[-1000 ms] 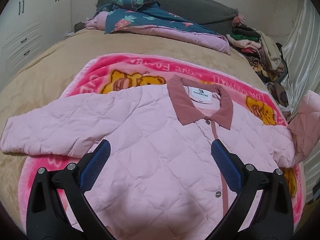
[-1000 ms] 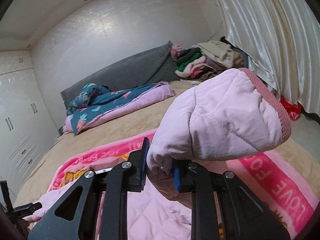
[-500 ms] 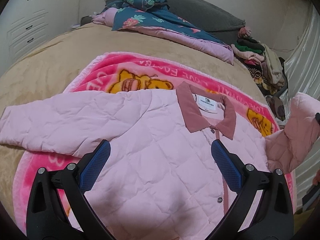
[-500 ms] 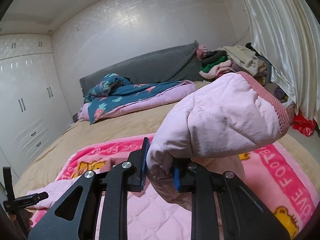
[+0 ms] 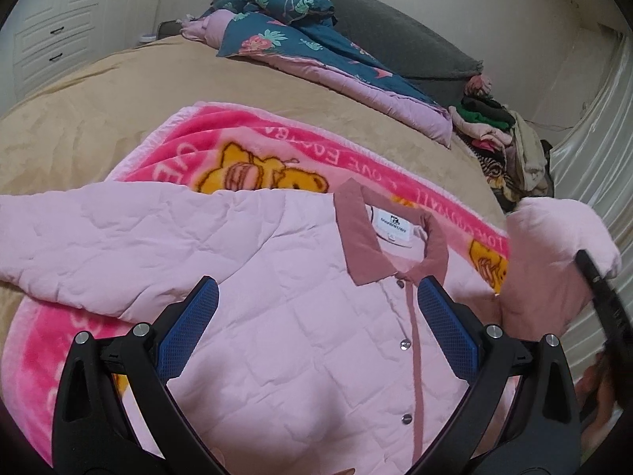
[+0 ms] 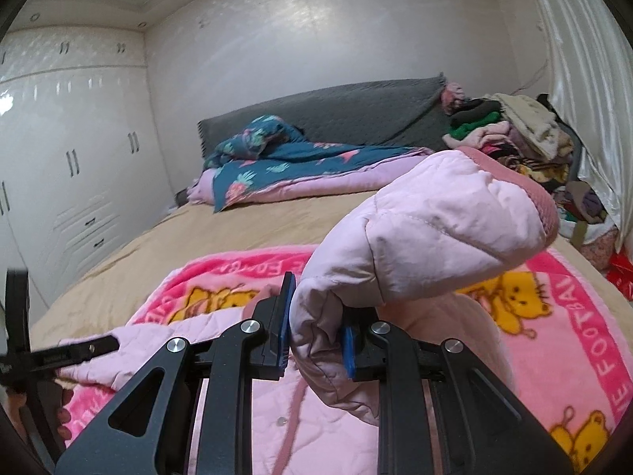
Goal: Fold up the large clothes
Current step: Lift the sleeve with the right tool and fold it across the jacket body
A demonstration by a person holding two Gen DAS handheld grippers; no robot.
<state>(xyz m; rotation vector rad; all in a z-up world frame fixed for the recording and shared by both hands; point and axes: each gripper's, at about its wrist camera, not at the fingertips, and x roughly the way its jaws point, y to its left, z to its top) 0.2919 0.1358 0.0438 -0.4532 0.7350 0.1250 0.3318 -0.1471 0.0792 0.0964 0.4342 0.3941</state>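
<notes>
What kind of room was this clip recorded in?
A bedroom, most likely: the jacket lies on a bed with a padded headboard, built-in wardrobes line one wall, and a heap of clothes sits by the curtain.

Pink blanket [image 6: 585, 340] border lettering: "FOOTBALL" partly readable, "LOVE" upside down in left view. Jacket neck label [image 5: 392, 228]: print too small to read.
</notes>
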